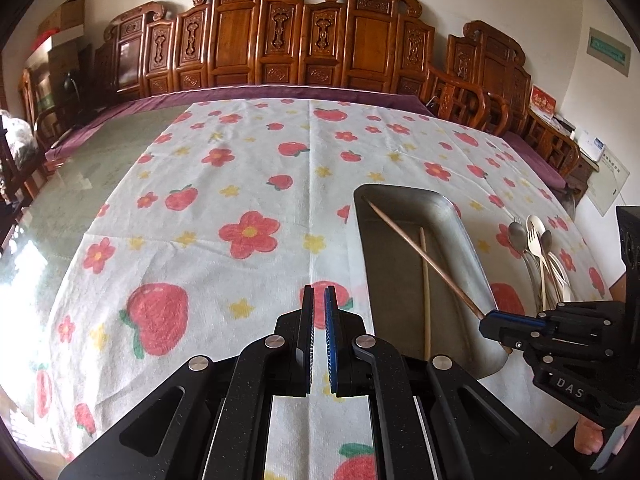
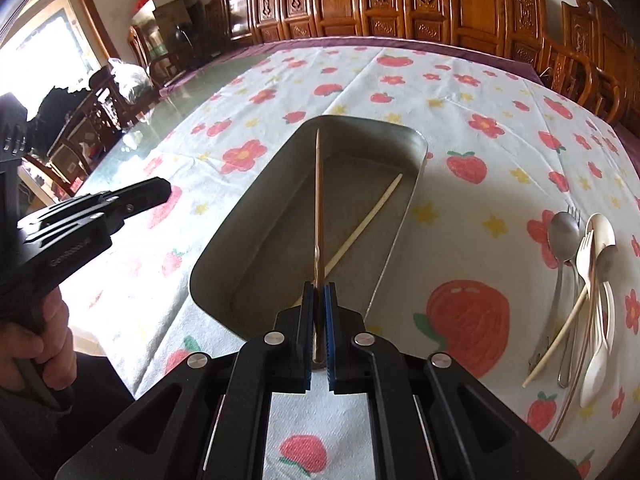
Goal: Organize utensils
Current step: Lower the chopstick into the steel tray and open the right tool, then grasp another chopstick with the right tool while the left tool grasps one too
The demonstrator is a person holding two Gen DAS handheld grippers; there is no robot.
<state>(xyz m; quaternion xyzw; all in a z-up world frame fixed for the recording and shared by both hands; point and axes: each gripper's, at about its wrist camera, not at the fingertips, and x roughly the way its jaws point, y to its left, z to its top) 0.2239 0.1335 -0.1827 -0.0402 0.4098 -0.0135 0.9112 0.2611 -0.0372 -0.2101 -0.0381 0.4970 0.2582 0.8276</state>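
A grey metal tray [image 2: 404, 216] [image 1: 466, 232] lies on the flowered tablecloth. My right gripper [image 2: 319, 292] [image 1: 490, 318] is shut on a brown chopstick [image 2: 319, 200] [image 1: 420, 258] by its near end; the chopstick reaches over the tray to its far left corner. A pale chopstick [image 2: 366, 224] [image 1: 426, 292] lies inside the tray. My left gripper [image 1: 319, 294] [image 2: 160, 190] is shut and empty, above the cloth left of the tray. A pile of spoons, forks and a chopstick [image 2: 580, 280] [image 1: 538, 256] lies right of the tray.
The flowered cloth [image 1: 224, 208] covers part of a glass-topped table with a purple edge [image 1: 100, 120]. Carved wooden chairs [image 1: 288, 40] line the far side and right. Boxes and clutter stand at the far left.
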